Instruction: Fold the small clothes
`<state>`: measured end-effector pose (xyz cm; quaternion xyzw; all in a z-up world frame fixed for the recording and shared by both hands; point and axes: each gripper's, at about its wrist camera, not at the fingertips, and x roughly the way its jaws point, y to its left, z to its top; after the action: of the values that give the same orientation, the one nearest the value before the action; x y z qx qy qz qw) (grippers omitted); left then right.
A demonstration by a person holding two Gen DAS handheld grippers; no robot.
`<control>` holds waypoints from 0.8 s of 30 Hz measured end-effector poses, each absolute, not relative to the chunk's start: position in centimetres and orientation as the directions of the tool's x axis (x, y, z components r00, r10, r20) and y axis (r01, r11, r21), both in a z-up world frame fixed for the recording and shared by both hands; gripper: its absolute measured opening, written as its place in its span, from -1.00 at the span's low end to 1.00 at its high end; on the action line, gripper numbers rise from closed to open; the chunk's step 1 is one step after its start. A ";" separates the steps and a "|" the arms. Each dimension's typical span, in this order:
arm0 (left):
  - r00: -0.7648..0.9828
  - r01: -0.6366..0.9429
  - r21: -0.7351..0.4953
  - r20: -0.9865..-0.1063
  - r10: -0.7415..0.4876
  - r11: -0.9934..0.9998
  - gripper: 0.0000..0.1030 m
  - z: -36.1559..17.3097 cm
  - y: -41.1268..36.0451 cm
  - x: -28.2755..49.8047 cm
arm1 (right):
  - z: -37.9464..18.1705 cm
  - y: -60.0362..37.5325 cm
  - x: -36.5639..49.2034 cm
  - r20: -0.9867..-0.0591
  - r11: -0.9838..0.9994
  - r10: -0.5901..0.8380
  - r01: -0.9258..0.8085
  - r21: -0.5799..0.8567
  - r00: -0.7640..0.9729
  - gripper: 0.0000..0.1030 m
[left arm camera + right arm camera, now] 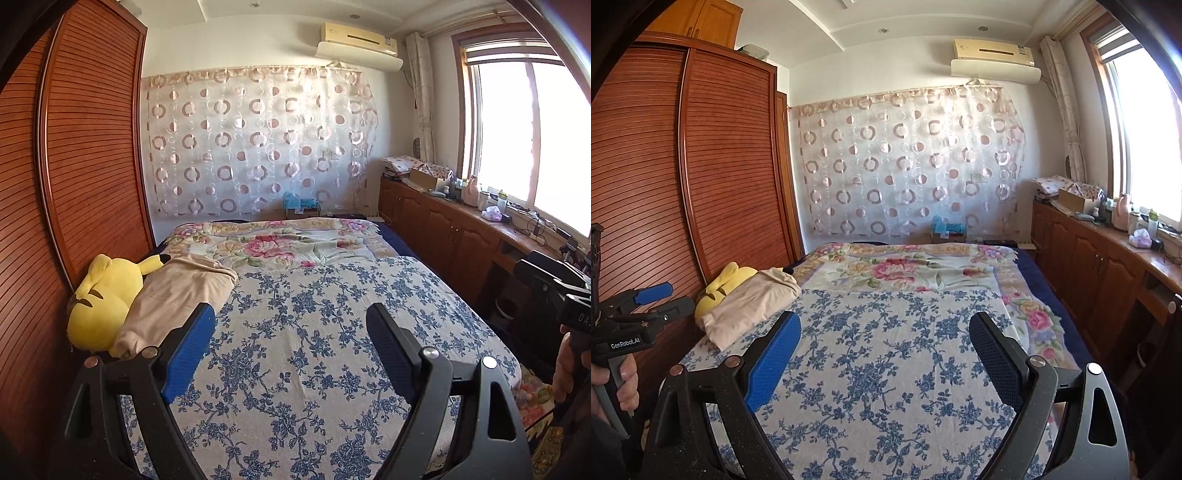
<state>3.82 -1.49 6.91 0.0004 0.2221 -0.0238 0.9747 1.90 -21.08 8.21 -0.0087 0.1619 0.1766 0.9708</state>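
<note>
A folded beige garment (181, 295) lies at the bed's left edge, leaning on a yellow plush toy (103, 299); the right wrist view shows the same garment (753, 306) and toy (724, 284). My left gripper (291, 317) hovers open above the blue-flowered sheet (314, 332), nothing between its fingers, the garment just left of its blue pad. My right gripper (884, 325) is also open and empty over the sheet (879, 350). Each view catches the other gripper at its side, held by a hand (624, 384).
A slatted wooden wardrobe (74, 155) runs along the bed's left side. A rose-patterned blanket (280, 240) covers the far half of the bed. Low wooden cabinets (443, 229) with clutter stand under the window at the right. A patterned curtain hangs on the back wall.
</note>
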 end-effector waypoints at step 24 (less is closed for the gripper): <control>0.908 0.038 -0.009 -0.417 -0.039 0.999 0.64 7.0 -1.5 3.4 | 7.7 -21.3 2.7 -0.317 0.937 0.339 -0.347 0.031 0.886 0.81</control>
<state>3.39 -1.51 7.01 -0.0005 0.2137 -0.0198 0.9767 2.66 -21.25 7.74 -0.0131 0.1607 0.1766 0.9710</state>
